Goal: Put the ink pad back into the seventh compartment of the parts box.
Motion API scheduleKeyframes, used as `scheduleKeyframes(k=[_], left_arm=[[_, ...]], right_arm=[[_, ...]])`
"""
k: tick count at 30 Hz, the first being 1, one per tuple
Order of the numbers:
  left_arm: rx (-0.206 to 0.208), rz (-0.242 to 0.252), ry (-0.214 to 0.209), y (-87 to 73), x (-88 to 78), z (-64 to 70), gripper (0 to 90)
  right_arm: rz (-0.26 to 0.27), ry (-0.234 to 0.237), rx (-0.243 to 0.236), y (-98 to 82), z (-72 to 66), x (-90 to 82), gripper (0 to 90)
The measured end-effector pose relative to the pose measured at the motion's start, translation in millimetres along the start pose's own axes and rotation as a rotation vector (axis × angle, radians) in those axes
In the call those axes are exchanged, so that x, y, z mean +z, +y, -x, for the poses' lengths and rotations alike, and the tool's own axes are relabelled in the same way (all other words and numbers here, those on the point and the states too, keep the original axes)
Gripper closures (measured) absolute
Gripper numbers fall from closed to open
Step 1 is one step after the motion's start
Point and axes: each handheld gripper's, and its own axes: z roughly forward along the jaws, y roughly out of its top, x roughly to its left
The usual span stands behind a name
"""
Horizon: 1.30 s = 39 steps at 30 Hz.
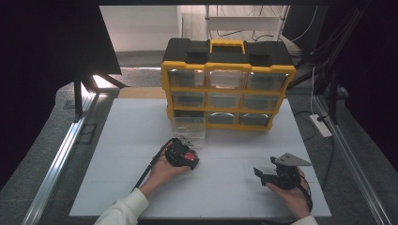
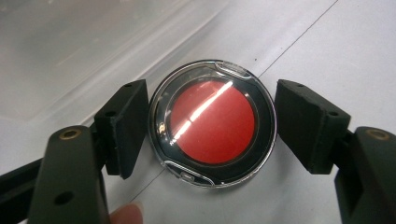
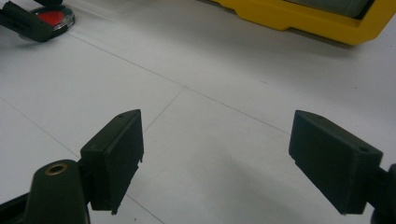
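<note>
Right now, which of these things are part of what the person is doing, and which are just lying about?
In use:
- left gripper, jaws either side of the round red case
- clear drawer pulled out of the yellow cabinet

Idle or around:
- right gripper, open, nothing in it
- white power strip

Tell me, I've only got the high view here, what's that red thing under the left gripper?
Observer: A round red disc in a clear case, lying flat on the white table.
Operator: Are the jaws gripping it?
Observer: Not clearly. The left gripper straddles it, one jaw at its rim, the other slightly off.
Operator: What's next to it?
Observer: A clear plastic drawer, pulled out of the yellow organizer.
Operator: And the right gripper?
Observer: The right gripper is wide open, holding nothing, above bare table.
</note>
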Motion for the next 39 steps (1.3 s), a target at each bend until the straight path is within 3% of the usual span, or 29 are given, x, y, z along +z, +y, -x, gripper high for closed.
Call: scheduleKeyframes(k=[17,39], left_arm=[[0.005,0.008,0.005,0.0,-3.3,1.1,29.5],[-0.003,0.082,-0.010,2.3,-32.7,-0.2,29.5]], right_arm=[[-0.001,-0.005,0.001,-0.1,0.3,-0.6,18.9],[0.001,-0.004,0.003,0.0,0.8,-1.1,18.9]])
